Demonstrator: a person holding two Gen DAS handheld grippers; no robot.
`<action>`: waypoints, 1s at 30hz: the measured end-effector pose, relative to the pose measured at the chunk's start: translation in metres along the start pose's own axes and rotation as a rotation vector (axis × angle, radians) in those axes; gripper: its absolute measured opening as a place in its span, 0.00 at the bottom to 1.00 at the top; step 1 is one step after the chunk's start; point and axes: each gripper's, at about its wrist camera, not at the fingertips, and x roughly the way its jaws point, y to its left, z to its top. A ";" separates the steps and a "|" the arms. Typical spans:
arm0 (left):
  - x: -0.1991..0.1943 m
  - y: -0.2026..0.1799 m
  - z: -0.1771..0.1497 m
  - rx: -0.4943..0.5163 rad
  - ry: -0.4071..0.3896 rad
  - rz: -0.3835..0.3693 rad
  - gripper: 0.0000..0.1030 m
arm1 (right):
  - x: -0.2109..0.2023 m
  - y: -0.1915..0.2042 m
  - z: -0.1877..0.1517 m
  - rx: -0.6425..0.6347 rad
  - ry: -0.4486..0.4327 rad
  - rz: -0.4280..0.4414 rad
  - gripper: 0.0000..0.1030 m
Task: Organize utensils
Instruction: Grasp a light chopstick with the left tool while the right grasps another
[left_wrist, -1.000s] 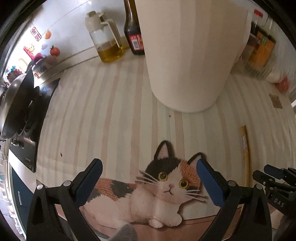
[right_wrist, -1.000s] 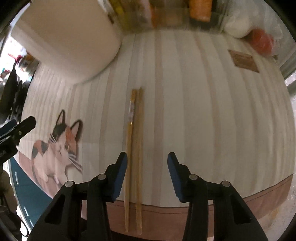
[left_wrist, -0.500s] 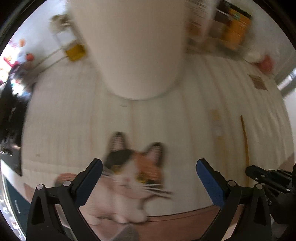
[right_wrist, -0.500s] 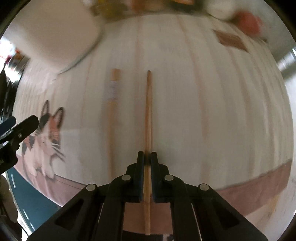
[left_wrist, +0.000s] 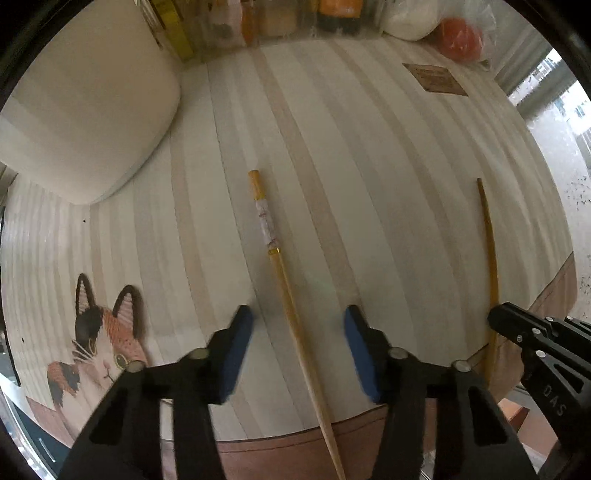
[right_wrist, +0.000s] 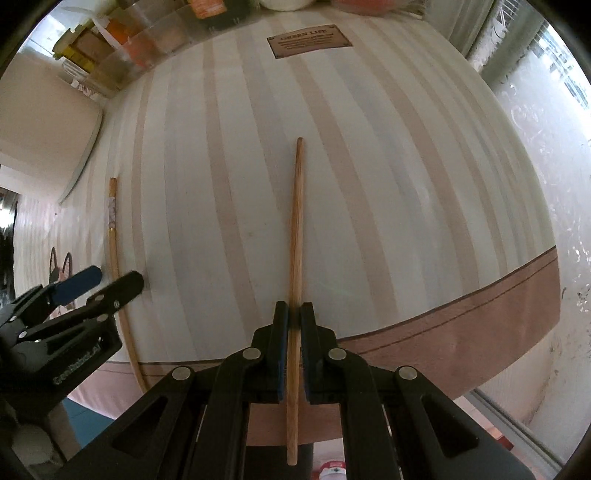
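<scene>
Where the striped mat (left_wrist: 369, 155) meets its brown near edge, both chopsticks run out past it, and the jars along the far edge are cropped and blurred. My left gripper (left_wrist: 295, 350) points straight down astride the decorated chopstick (left_wrist: 280, 280), jaws closing, pads not yet touching it. My right gripper (right_wrist: 294, 332) is clamped on the plain chopstick (right_wrist: 296, 221), nearer the mat's right edge. Only the left view shows the cat print (left_wrist: 99, 343) clearly; only the right view makes the mat's label (right_wrist: 309, 43) partly legible.
</scene>
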 end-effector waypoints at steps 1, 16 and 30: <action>-0.001 0.002 0.000 -0.001 -0.003 0.001 0.18 | -0.002 -0.002 0.005 -0.001 0.000 -0.002 0.07; -0.009 0.110 -0.041 -0.195 0.037 0.047 0.05 | 0.015 0.104 0.028 -0.155 0.063 0.060 0.07; -0.005 0.153 -0.024 -0.255 0.049 -0.068 0.13 | 0.024 0.111 0.083 -0.136 0.082 0.046 0.17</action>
